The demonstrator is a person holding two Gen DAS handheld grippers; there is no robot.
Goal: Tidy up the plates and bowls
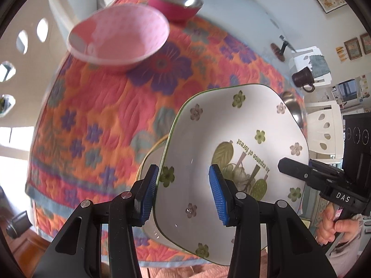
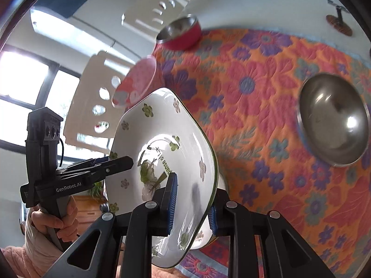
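A white square bowl with green flowers (image 1: 234,143) is held tilted above the floral tablecloth (image 1: 104,115). My left gripper (image 1: 185,192) has its blue pads on either side of the bowl's left rim, with a gap at the inner pad. My right gripper (image 2: 191,203) is shut on the bowl's (image 2: 162,148) opposite rim. A second light dish edge (image 1: 148,162) shows under the bowl. A pink bowl (image 1: 120,37) and a red bowl with steel inside (image 1: 176,0) stand farther back. A steel bowl (image 2: 334,118) sits to the right.
White plastic chairs (image 2: 97,99) stand beyond the table's far edge. A dark mug (image 1: 303,78) and a small stand (image 1: 278,48) are at the far right. The table edge (image 1: 34,199) drops off at the left.
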